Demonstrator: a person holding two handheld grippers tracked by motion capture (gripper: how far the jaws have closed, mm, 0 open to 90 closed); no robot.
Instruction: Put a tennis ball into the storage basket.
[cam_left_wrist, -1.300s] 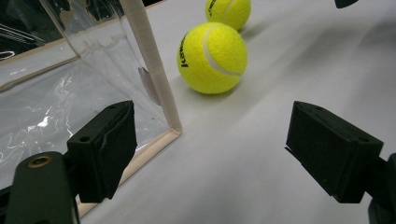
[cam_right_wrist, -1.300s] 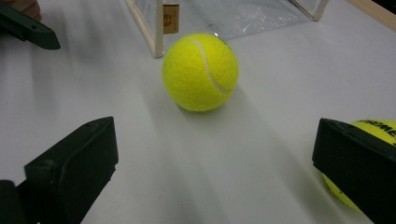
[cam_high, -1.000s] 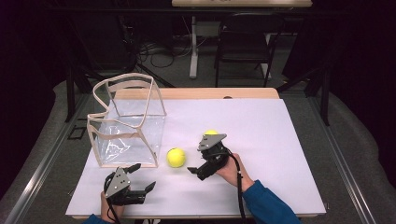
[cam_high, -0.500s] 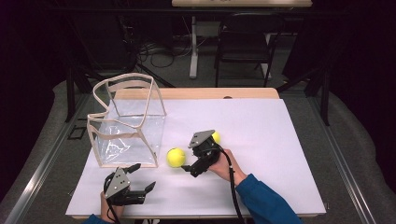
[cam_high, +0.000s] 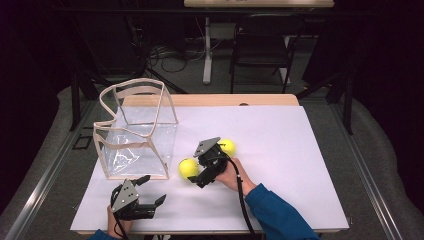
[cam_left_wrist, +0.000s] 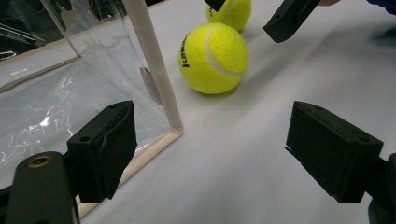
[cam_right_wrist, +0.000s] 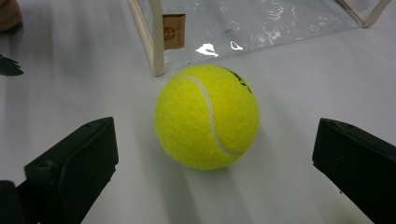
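A yellow tennis ball (cam_high: 188, 168) lies on the white table just right of the clear bag's (cam_high: 135, 135) front corner. A second ball (cam_high: 227, 147) rests behind my right hand. My right gripper (cam_high: 196, 170) is open, its jaws on either side of the near ball (cam_right_wrist: 207, 116) without touching it. In the right gripper view the ball sits slightly ahead of the right gripper (cam_right_wrist: 210, 163). My left gripper (cam_high: 151, 190) stands open and empty near the front edge, pointing at the bag's corner (cam_left_wrist: 159, 88) and the near ball (cam_left_wrist: 213, 58).
The clear bag, trimmed in beige, stands open-topped at the table's left; its corner post (cam_right_wrist: 154, 37) is right behind the near ball. The white sheet (cam_high: 280, 150) covers the table. A chair (cam_high: 260, 45) and cables lie beyond the far edge.
My right gripper has moved left, from beside the far ball to around the near ball. The left gripper and both balls have stayed put.
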